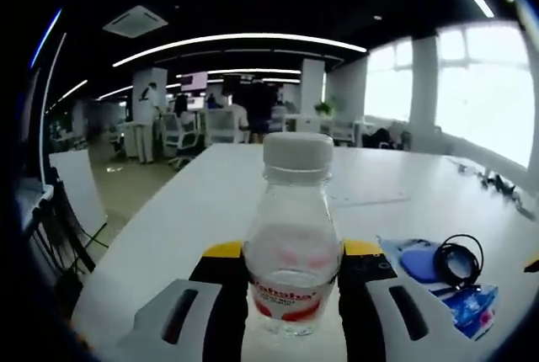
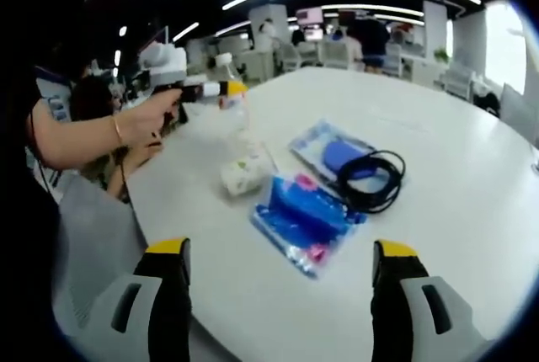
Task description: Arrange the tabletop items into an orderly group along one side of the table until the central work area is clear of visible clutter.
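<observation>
A clear plastic bottle (image 1: 292, 236) with a white cap and a red label stands upright between my left gripper's (image 1: 292, 263) jaws, which press against its sides. In the right gripper view a hand (image 2: 150, 118) holds that left gripper (image 2: 221, 89) with the bottle (image 2: 226, 71) near the table's far left edge. My right gripper (image 2: 282, 252) hangs open above the near table edge with nothing between its jaws. Just beyond it lie a blue packet (image 2: 303, 215), a blue pouch (image 2: 337, 153) with a coiled black cable (image 2: 370, 178) on it, and a whitish crumpled packet (image 2: 244, 173).
The white table (image 1: 396, 181) stretches far ahead, with small dark items (image 1: 497, 183) at its right edge. The pouch with the cable (image 1: 455, 259) and the blue packet (image 1: 473, 307) lie right of the bottle. A person's arm (image 2: 76, 139) reaches in; office chairs and people stand behind.
</observation>
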A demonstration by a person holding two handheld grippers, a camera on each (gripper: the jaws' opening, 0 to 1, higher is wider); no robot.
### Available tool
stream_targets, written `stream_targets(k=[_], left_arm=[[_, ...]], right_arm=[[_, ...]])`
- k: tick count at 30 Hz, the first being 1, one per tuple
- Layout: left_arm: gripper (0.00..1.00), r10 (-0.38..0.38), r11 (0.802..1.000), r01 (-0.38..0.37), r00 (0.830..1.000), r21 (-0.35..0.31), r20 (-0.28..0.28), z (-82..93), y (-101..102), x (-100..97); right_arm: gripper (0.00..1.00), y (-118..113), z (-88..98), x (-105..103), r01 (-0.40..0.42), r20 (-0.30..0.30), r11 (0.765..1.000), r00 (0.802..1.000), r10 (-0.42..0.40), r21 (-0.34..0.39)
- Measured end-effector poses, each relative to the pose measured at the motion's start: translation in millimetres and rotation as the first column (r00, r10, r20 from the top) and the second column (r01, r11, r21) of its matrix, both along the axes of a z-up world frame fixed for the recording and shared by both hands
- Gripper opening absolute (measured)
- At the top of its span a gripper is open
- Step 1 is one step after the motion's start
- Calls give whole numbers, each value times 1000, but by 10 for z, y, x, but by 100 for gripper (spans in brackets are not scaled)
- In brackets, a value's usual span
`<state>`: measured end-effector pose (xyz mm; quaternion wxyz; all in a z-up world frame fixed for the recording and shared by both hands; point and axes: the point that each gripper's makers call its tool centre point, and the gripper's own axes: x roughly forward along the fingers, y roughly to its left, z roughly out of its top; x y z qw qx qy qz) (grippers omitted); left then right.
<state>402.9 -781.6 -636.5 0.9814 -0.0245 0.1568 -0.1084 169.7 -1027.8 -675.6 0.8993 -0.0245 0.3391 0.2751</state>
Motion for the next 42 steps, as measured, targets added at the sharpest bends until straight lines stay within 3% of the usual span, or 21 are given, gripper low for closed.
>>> stream_targets(k=[13,27,36,42], left_arm=[[39,44,999,-44,999,-4,5,-53,59,251],[39,82,996,-81,997,-21,14,-164,91,579],[39,178,982,-178,984,-56,-8,-251,184,642],[39,201,979,-201,980,-40,-13,-282,202,659]], right_arm=[[87,-56,-129,90,9,-33,1000,999,-9,-7],[87,-84,-93,334,31,-1,999,1000,-31,24],[87,-76,-102,391,34,5,999,999,-34,34],[87,-88,-99,395,38,6,999,999,-38,39]])
